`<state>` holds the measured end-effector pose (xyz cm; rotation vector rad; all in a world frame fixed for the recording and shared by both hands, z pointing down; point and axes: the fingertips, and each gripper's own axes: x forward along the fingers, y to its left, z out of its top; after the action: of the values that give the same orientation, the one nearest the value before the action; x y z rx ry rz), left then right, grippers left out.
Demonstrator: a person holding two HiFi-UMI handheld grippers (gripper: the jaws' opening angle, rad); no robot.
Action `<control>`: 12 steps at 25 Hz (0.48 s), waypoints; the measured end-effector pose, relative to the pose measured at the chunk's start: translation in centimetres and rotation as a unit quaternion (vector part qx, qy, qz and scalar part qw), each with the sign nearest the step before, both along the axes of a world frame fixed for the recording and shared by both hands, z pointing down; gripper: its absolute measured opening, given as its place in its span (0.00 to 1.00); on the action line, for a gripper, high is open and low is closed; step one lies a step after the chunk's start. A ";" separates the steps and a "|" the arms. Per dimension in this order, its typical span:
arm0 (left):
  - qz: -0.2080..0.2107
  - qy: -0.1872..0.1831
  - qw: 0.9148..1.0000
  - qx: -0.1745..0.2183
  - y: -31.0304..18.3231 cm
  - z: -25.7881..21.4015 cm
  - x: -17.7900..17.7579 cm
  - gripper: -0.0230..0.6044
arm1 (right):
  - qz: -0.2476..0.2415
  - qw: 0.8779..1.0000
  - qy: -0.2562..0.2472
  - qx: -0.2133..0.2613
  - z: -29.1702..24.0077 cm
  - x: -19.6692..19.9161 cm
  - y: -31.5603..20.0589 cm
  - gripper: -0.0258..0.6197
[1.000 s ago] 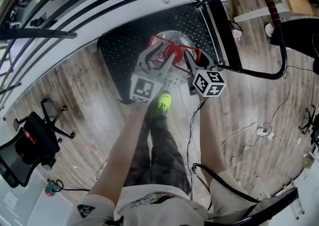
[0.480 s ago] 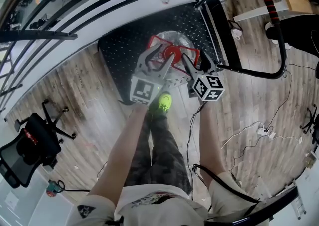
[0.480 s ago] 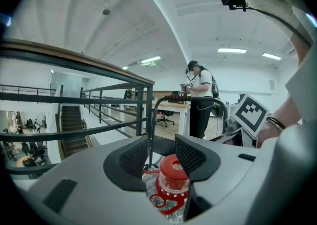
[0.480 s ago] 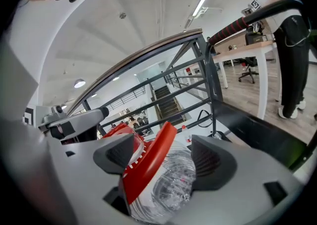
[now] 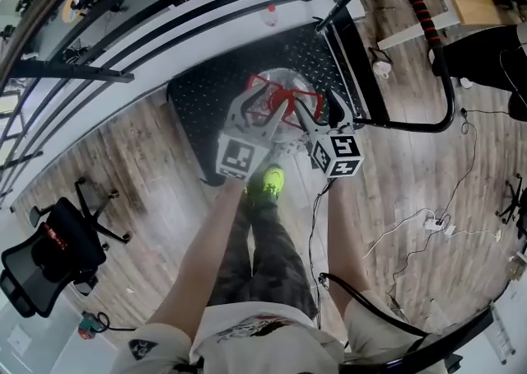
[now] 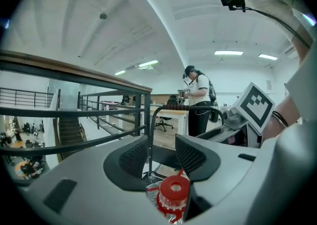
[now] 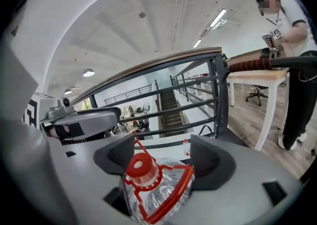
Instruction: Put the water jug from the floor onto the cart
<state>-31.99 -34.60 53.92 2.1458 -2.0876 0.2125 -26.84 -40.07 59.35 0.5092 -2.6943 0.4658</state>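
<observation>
Right gripper view showed the right claw, its jaws just opened wide, clear of the red cap low between them, the left claw likewise gaping and gripping nothing, while the water jug stood on the cart.

One water jug, one cart, a left gripper and a right gripper, one office chair at lower left, one small bottle at top.

The clear plastic water jug has a red cap and red carrying frame. Below the jug, the black metal cart deck shows diamond tread; beside it lies brown-grey wood-grain plank floor.
</observation>
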 end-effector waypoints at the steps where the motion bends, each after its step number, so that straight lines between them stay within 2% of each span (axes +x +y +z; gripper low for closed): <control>1: 0.000 0.000 1.000 0.001 0.0 -0.7 -0.1 0.29 | -0.004 1.000 0.002 0.002 -0.7 -0.2 0.1 0.54; 4: -0.001 0.004 1.000 0.006 0.1 -3.3 -0.5 0.29 | -0.017 1.000 0.014 0.017 -3.3 -0.7 0.5 0.53; 9: 0.012 -0.008 1.000 0.024 1.0 -8.5 0.0 0.28 | -0.028 0.999 -0.009 0.034 -9.3 -1.1 1.7 0.53; 12: 0.027 -0.024 0.999 0.029 1.2 -11.0 0.4 0.21 | -0.035 0.999 -0.025 0.034 -12.5 -1.7 2.1 0.53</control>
<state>-31.56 -33.42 42.87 2.2533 -2.0892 0.2146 -28.51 -37.93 46.86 0.4262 -2.7735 0.3750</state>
